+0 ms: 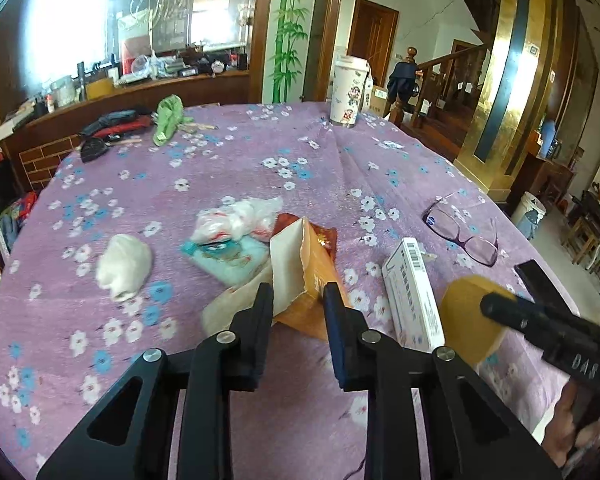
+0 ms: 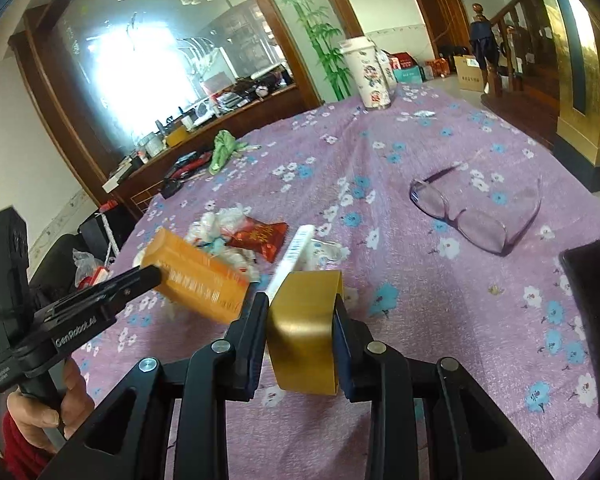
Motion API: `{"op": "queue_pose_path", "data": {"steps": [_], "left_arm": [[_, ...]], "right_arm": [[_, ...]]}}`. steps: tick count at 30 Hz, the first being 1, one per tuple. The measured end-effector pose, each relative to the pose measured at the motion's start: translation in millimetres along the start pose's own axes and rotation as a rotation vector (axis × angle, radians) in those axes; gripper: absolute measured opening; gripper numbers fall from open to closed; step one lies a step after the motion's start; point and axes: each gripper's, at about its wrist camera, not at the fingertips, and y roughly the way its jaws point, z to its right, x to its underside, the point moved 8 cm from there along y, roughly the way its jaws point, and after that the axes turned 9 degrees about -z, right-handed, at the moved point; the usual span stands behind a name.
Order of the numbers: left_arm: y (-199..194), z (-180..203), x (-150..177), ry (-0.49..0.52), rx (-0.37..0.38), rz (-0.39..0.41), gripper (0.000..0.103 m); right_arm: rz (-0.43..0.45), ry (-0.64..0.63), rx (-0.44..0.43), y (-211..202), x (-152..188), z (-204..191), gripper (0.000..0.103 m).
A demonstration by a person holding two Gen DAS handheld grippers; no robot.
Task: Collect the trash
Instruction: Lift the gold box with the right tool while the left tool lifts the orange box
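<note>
My right tool (image 2: 302,312) sits lowest in the right wrist view, clenched on a gold tape roll (image 2: 304,332), pads pressing its two flat sides. My left tool (image 1: 298,300) is clamped on an orange carton (image 1: 300,276) with its torn white flap up, held clear of the worktop (image 1: 260,160). Both pieces of trash are in hand, raised over the purple flowered cloth.

Risks, as I judge them:
- Carton is gripped near one end only, so the long free end can lever out if I swing fast.
- The open flap may crush and let the carton slip.
- The roll is smooth and the pads grip only across its narrow width, so it could rotate or pop out.
- The two tools are close together; in the left wrist view the right one crosses lower right, just beside the white box (image 1: 414,292). A careless move clips it or the box.

Around: still on the cloth mid-frame are a crumpled plastic wrapper (image 1: 236,218), a red packet (image 2: 260,236), a teal pack (image 1: 228,256) and a white wad (image 1: 124,264) at left, likely more trash. Not trash, I'd say: glasses (image 2: 476,208) right of centre, a dark phone (image 2: 592,328) at the right edge, a floral cup (image 1: 348,94) at the far edge. The glasses and phone lie along any sweep to the right. No bin on the worktop.
</note>
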Motion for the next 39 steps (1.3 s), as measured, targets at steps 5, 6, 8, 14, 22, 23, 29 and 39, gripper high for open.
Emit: {"op": "queue_pose_path", "data": {"steps": [5,6,8,14,22,23,29,39], "left_arm": [[-32.7,-22.4,19.4,-0.011,-0.003,0.026,0.02],[-39.3,-28.3,23.9,-0.018,-0.003,0.029,0.02],[-51.5,-39.5,30.9,-0.029,-0.011,0.039,0.02],[-76.7,-83.0,52.1,-0.099,-0.041,0.058,0.02],[-77.9,-128.4,79.2,-0.186,-0.05,0.035,0.021],[-78.6,-129.6,80.6,-0.189,-0.043,0.036,0.021],[-77.7,-126.3,80.5,-0.17,-0.032,0.043,0.022],[-65.0,-128.1,84.3,-0.186,-0.027,0.009,0.025]], "right_arm": [[0.02,-0.046,-0.029,-13.3,-1.0,-24.9,0.031],[0.024,-0.062,-0.039,-15.8,-1.2,-32.9,0.031],[0.027,-0.085,-0.062,-18.4,-0.4,-47.6,0.031],[-0.027,-0.177,-0.131,-0.8,14.7,-100.0,0.031],[-0.146,-0.237,-0.148,52.2,43.9,-139.6,0.031],[-0.152,-0.24,-0.145,55.3,45.4,-140.3,0.031],[-0.179,-0.258,-0.09,64.4,51.4,-137.2,0.032],[-0.2,-0.3,-0.072,65.4,61.1,-140.0,0.032]]}}
